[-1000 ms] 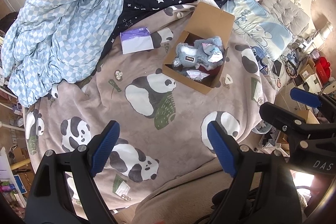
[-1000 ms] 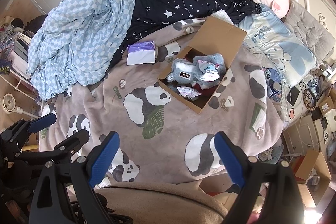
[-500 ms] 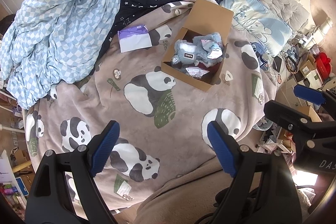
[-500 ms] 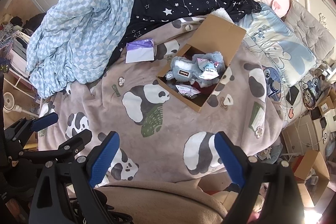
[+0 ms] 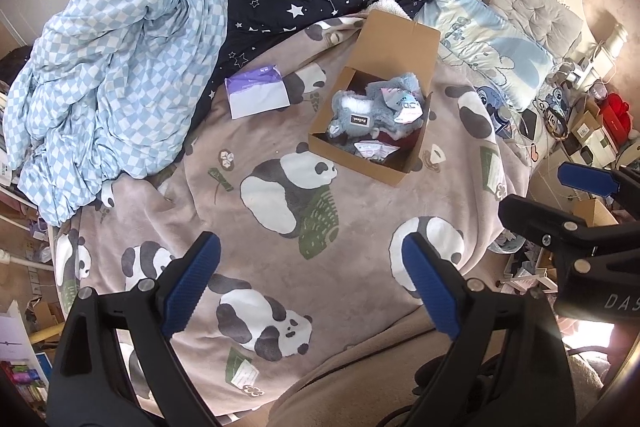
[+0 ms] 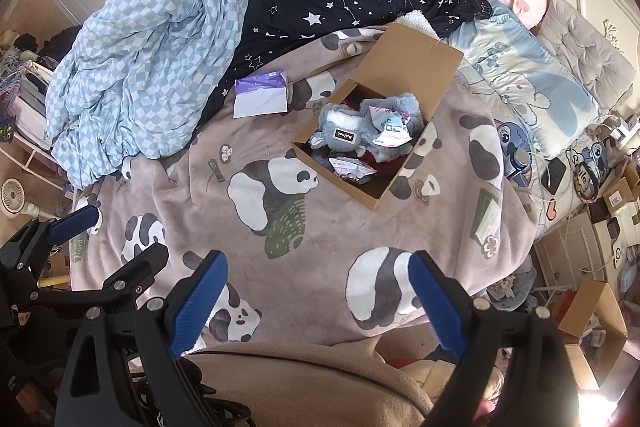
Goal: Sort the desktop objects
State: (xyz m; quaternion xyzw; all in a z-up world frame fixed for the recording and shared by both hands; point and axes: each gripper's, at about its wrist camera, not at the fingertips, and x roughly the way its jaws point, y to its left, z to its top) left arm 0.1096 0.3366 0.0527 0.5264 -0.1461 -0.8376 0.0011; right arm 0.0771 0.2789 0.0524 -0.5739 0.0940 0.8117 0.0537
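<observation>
Your left gripper point(image 5: 310, 283) and right gripper point(image 6: 318, 301), both spread wide and empty, hover over a panda blanket point(image 5: 248, 211). One open cardboard box point(image 5: 394, 45) holds two grey plush slippers point(image 5: 360, 115); one purple packet point(image 5: 258, 95) lies left of it, on a cluttered bed.

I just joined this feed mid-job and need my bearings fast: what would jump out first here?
An open cardboard box sits mid-bed on the panda blanket, stuffed with grey plush slippers and small packets. To its left lies a purple-and-white tissue pack, beside a heaped blue checkered quilt. Both the left hand-held gripper and the right hand-held gripper hang open and empty over the bed's near edge.
</observation>
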